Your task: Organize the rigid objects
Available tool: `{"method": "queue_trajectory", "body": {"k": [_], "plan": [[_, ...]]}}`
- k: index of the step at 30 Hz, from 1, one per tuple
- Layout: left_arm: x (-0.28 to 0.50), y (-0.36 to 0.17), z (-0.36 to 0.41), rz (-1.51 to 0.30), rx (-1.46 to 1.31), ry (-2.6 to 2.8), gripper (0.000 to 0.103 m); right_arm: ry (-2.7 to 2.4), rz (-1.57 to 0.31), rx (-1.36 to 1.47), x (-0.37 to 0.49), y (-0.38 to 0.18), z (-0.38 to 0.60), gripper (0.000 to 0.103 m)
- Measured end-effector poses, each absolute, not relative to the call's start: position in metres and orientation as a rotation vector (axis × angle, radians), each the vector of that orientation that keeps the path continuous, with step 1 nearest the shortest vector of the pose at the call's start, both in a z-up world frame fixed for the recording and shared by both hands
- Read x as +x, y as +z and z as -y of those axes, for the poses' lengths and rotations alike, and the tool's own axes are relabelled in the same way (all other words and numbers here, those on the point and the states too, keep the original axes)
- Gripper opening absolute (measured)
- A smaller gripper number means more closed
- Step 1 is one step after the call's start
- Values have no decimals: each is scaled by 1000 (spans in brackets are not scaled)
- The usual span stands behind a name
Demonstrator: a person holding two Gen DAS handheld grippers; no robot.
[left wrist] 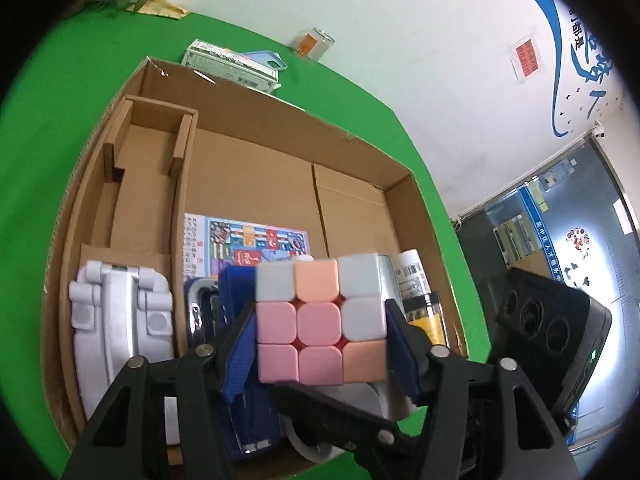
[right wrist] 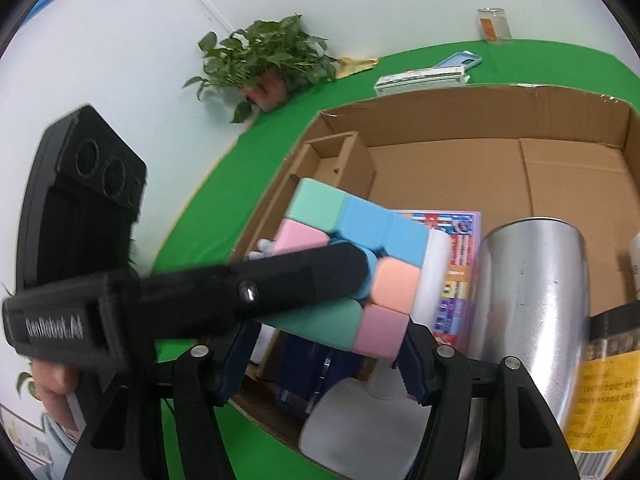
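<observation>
A pastel puzzle cube (left wrist: 322, 320) is held above the open cardboard box (left wrist: 256, 148). My left gripper (left wrist: 322, 344) is shut on the cube, blue pads on its left and right sides. In the right wrist view the same cube (right wrist: 352, 264) sits between my right gripper's (right wrist: 324, 356) blue pads, which also press its sides. The left gripper's finger (right wrist: 280, 284) crosses the cube from the left. Both grippers hold the cube at once.
Inside the box lie a white stapler-like tool (left wrist: 120, 320), a printed card (left wrist: 248, 244), a blue case (left wrist: 236, 420), a steel cup (right wrist: 536, 296) and a yellow-labelled bottle (right wrist: 604, 380). Behind the box are a flat carton (left wrist: 232, 66), a glass jar (left wrist: 314, 44) and a plant (right wrist: 264, 60).
</observation>
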State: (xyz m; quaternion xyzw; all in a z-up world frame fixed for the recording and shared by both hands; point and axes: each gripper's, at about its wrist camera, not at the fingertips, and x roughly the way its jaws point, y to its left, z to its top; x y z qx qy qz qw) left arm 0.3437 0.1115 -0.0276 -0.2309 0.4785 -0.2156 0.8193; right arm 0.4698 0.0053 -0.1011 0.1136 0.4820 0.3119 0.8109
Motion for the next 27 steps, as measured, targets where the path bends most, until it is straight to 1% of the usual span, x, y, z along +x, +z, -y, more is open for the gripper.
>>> {"method": "queue_trajectory", "body": {"k": [1, 3, 4, 5, 7, 9, 10, 11, 13, 16, 19, 27], "plan": [[343, -26, -112, -1015, -484, -454, 56, 657, -1024, 228, 468, -100, -5, 80], [337, -19, -112, -997, -469, -445, 57, 641, -994, 227, 462, -97, 2, 95], [333, -15, -112, -982, -450, -439, 57, 633, -979, 229, 457, -95, 6, 98], [326, -10, -111, -961, -423, -426, 59, 615, -959, 221, 450, -92, 13, 98], [313, 2, -112, -904, -367, -390, 59, 579, -919, 213, 437, -86, 25, 103], [296, 12, -109, -842, -300, -358, 60, 548, -872, 197, 419, -80, 38, 102], [283, 18, -106, -800, -257, -334, 62, 534, -847, 182, 408, -77, 44, 102], [273, 21, -103, -764, -224, -313, 70, 516, -819, 160, 396, -74, 49, 102], [250, 29, -96, -676, -161, -257, 80, 475, -767, 106, 371, -70, 58, 102], [203, 32, -77, -525, -72, -185, 81, 398, -709, 52, 334, -71, 73, 103], [169, 23, -62, -478, -51, -124, 82, 287, -684, 20, 301, -80, 96, 103], [130, -12, -24, -551, -37, -72, 82, 127, -707, 7, 254, -96, 142, 103]]}}
